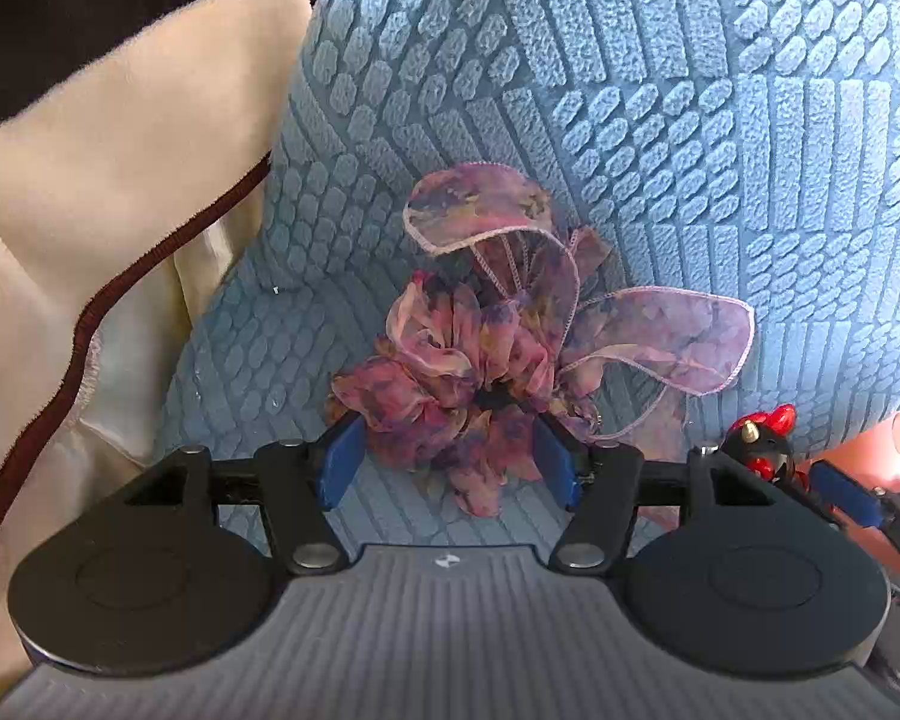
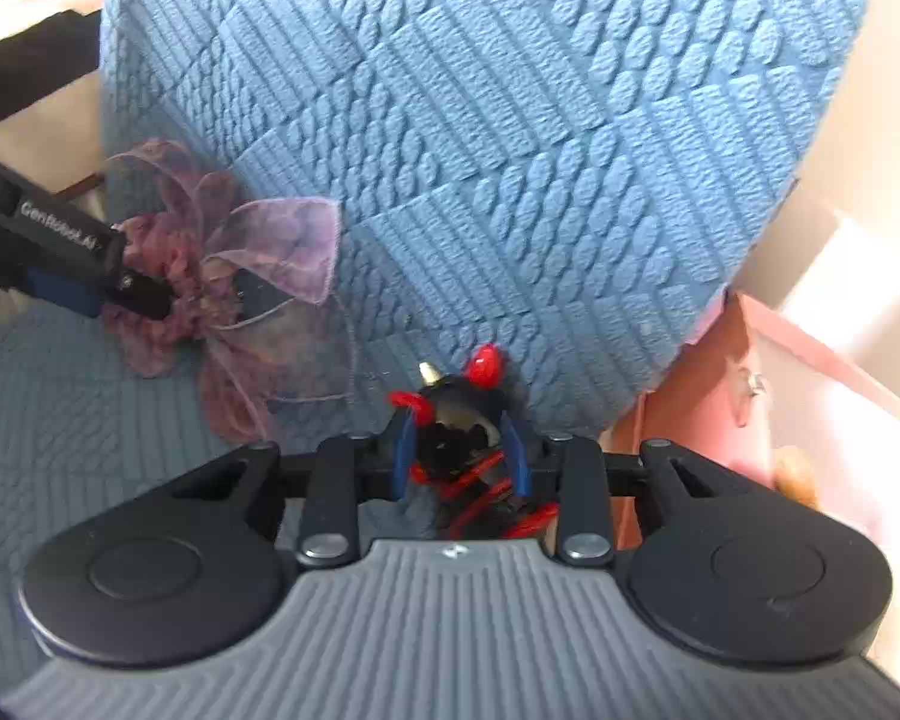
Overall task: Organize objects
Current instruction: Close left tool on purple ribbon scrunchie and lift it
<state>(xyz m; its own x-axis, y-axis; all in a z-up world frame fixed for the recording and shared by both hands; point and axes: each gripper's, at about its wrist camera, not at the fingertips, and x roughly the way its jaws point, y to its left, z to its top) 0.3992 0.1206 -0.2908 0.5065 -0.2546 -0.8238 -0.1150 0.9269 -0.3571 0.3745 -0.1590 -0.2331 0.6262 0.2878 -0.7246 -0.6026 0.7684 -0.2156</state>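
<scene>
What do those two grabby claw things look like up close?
Both match. The left gripper and right gripper each have blue fingers on black hinged links, two round black discs and a ribbed grey body bearing a tiny white logo. White lettering runs along the left one's side in the right wrist view.

Each camera rides on its own gripper, looking steeply down and forward along the fingers, very close to a blue textured cushion filling the upper frame. Both views share it and the pink scrunchie: centre in the left view, middle left in the right
</scene>
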